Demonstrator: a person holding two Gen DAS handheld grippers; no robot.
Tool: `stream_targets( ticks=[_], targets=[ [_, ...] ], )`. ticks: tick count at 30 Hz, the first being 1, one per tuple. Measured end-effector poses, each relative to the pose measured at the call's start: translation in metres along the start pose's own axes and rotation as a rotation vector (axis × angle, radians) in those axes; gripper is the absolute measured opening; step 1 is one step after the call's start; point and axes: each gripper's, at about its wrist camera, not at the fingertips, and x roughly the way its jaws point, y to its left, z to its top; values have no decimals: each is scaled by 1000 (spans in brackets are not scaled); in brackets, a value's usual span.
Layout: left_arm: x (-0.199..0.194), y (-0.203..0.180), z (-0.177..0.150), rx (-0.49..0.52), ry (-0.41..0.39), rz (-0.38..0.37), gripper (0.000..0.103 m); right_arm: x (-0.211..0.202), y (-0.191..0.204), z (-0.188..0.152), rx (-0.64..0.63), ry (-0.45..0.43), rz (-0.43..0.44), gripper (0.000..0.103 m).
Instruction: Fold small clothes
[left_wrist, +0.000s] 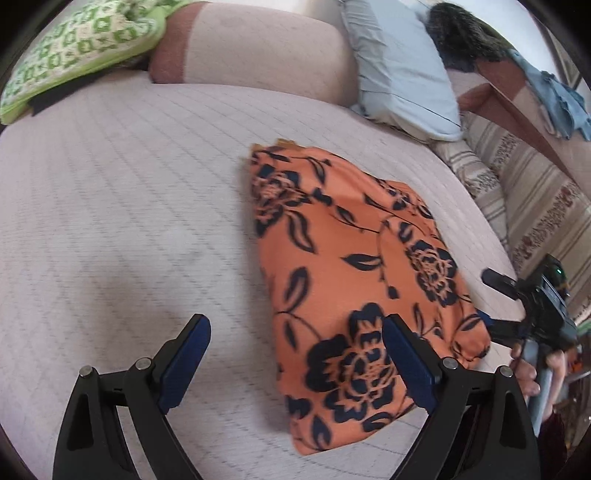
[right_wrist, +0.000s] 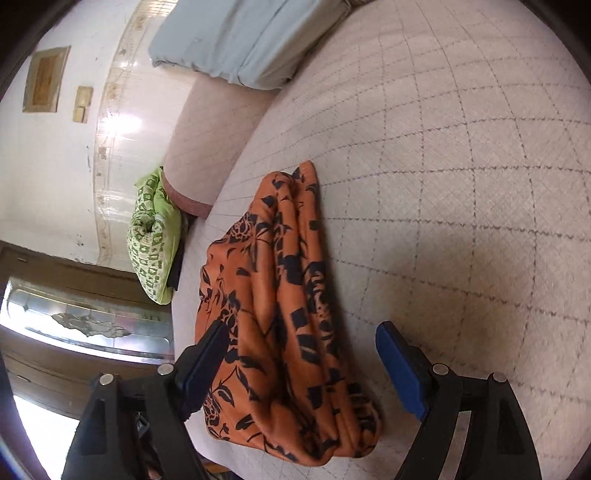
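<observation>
Two grippers over one folded orange cloth (left_wrist: 354, 280) with dark flowers, lying flat on a pale quilted mattress (left_wrist: 122, 206). Left gripper (left_wrist: 295, 363) spread wide, nothing clamped — one blue pad above bare mattress, the other above the cloth's near end. Right gripper (right_wrist: 301, 369) likewise parted, straddling the bunched folds of the cloth without pressing them; seen from the left wrist at the cloth's far edge, held in a hand (left_wrist: 526, 373). Beyond, a pinkish bolster (left_wrist: 255, 51) with a light blue pillow (left_wrist: 399, 70) beside it — and a green patterned bundle (left_wrist: 74, 55) near the mattress corner.
</observation>
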Motion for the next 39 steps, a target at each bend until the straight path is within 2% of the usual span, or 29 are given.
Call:
stream_targets(
  ticks=[5, 10, 14, 18, 23, 29, 31, 33, 39],
  targets=[
    [18, -3, 6, -29, 52, -59, 94, 22, 0, 5, 9, 73, 17, 84],
    [33, -8, 9, -41, 70, -132, 94, 39, 7, 8, -20, 124, 36, 84],
    [45, -13, 10, -36, 83, -146, 94, 51, 13, 6, -37, 165, 72, 84],
    [51, -19, 10, -10, 83, -123, 94, 63, 19, 6, -59, 200, 76, 84],
    [62, -23, 11, -33, 77, -97, 96, 78, 26, 8, -67, 223, 89, 84],
    [88, -40, 11, -45, 115, -8, 103, 95, 45, 4, -129, 235, 69, 82],
    [91, -45, 11, -29, 114, 12, 103, 101, 50, 1, -160, 237, 34, 77],
    [95, -50, 11, -8, 125, 31, 103, 107, 47, 1, -169, 242, -30, 56],
    [104, -67, 13, 5, 114, 72, 103, 117, 51, -2, -208, 250, -59, 55]
  ],
)
